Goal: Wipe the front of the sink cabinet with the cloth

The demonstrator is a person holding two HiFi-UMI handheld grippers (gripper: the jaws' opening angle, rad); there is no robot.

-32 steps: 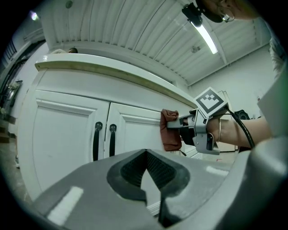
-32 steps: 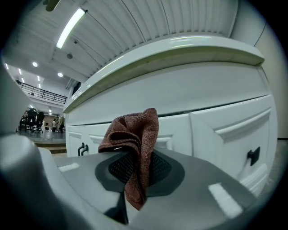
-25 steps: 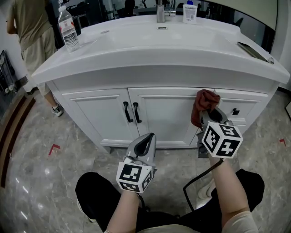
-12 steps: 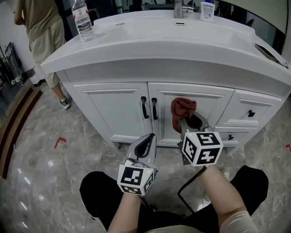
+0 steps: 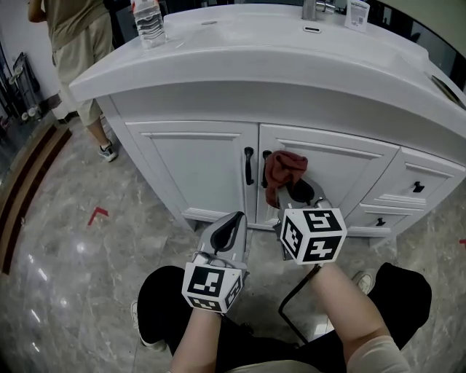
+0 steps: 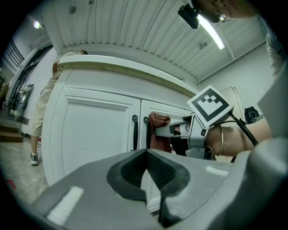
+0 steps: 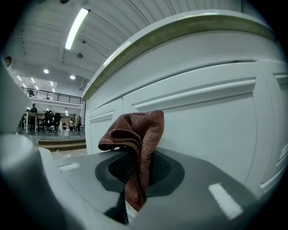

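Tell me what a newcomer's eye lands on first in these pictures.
The rust-red cloth stands out, clamped in the right gripper at the right door of the white sink cabinet, beside the two black handles. The left gripper hangs lower, shut and empty. A water bottle stands on the countertop's left corner.

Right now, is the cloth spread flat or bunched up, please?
Bunched up: the cloth sits crumpled in folds, pinched in the shut right gripper, not spread flat.
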